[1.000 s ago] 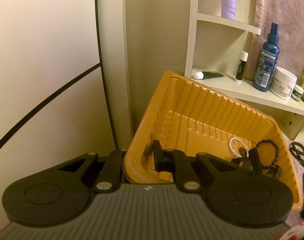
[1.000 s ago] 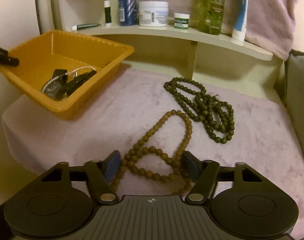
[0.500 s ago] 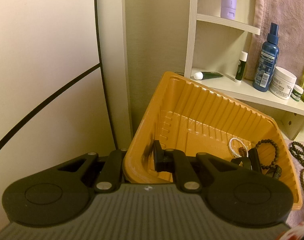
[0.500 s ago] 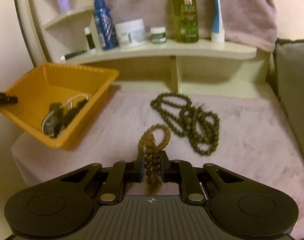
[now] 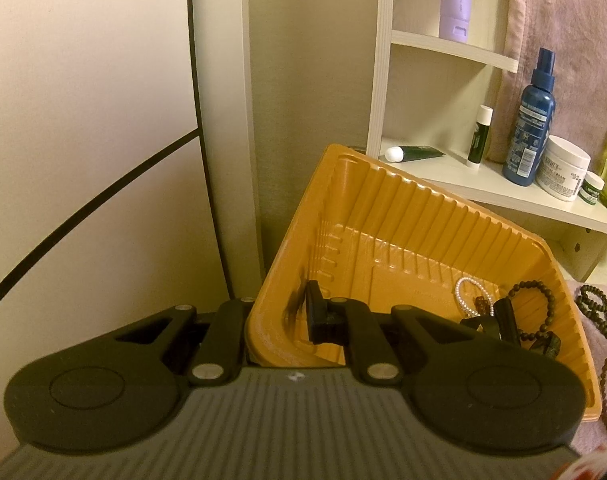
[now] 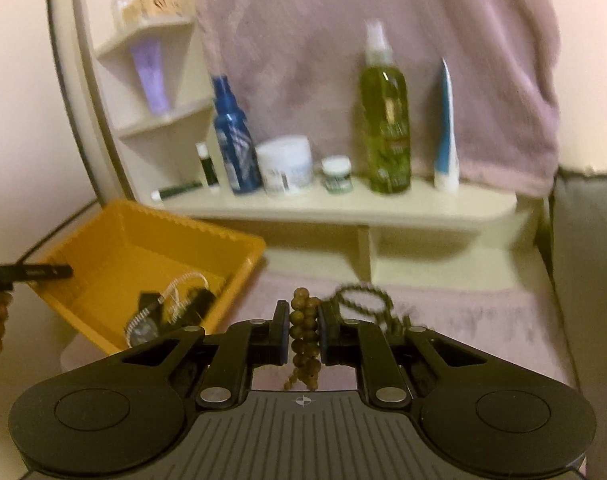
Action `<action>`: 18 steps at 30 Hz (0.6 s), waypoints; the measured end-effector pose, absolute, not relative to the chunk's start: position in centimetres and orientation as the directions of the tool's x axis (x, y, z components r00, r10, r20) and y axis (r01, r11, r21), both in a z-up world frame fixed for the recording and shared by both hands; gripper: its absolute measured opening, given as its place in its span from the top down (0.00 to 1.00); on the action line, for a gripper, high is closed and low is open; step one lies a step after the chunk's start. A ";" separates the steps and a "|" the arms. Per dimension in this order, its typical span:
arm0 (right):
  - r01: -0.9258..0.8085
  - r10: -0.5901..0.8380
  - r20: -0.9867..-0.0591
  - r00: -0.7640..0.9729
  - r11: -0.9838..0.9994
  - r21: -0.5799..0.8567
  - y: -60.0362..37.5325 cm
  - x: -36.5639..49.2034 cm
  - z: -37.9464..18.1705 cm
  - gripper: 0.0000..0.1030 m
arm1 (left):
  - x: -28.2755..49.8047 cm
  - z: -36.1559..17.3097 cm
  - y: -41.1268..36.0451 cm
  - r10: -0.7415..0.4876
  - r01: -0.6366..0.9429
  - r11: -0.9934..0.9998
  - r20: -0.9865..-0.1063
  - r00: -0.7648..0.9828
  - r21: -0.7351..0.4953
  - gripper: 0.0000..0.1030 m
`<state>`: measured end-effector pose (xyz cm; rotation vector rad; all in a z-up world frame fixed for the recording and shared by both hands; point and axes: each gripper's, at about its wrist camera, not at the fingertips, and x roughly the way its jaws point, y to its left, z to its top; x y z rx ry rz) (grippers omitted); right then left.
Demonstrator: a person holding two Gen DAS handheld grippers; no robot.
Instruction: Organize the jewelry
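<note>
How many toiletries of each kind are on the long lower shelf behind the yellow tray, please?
Spray bottles: 2, the blue spray bottle and the green spray bottle
Jars: 2, the large white jar and the small jar
Tubes: 2, the lying green tube and the upright blue-and-white tube
Sticks: 1, the lip balm stick
Total: 7

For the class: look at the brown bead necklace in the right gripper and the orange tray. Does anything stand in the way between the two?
Nothing visible does. The right gripper is shut on the brown bead necklace, and the orange tray sits to its left with its top open. The left gripper grips only the tray's near-left wall. The dark bead necklace lies off to the right.
</note>
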<state>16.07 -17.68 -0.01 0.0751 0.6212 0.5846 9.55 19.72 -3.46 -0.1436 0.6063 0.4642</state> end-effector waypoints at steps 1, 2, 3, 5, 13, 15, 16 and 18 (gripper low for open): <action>-0.500 0.543 -0.519 0.660 0.833 0.236 -17.5 16.1 0.5 0.86 | 9.6 -3.5 19.7 0.378 -0.461 0.888 -0.579 0.723 0.004 0.90; -0.508 0.550 -0.510 0.661 0.828 0.235 -17.3 16.1 1.0 0.86 | 9.6 -3.5 19.7 0.377 -0.461 0.887 -0.579 0.723 0.003 0.90; -0.513 0.555 -0.503 0.662 0.825 0.235 -17.2 16.1 1.3 0.86 | 9.5 -3.5 19.7 0.377 -0.461 0.887 -0.578 0.724 0.001 0.90; -0.526 0.567 -0.489 0.663 0.818 0.234 -16.8 16.3 2.0 0.86 | 9.5 -3.4 19.7 0.377 -0.463 0.886 -0.577 0.724 -0.002 0.90; -0.583 0.623 -0.416 0.663 0.778 0.236 -14.9 16.8 5.3 0.86 | 9.3 -3.3 19.8 0.372 -0.463 0.886 -0.573 0.731 -0.016 0.90; -0.600 0.642 -0.390 0.660 0.763 0.241 -14.3 17.0 6.3 0.86 | 9.2 -3.3 19.8 0.371 -0.464 0.886 -0.572 0.732 -0.019 0.90; -0.608 0.652 -0.374 0.659 0.755 0.245 -14.0 17.0 6.8 0.86 | 9.2 -3.3 19.8 0.371 -0.463 0.886 -0.571 0.732 -0.019 0.90; -0.632 0.680 -0.341 0.649 0.732 0.257 -13.2 17.2 7.8 0.86 | 9.2 -3.3 19.8 0.370 -0.463 0.886 -0.571 0.733 -0.020 0.90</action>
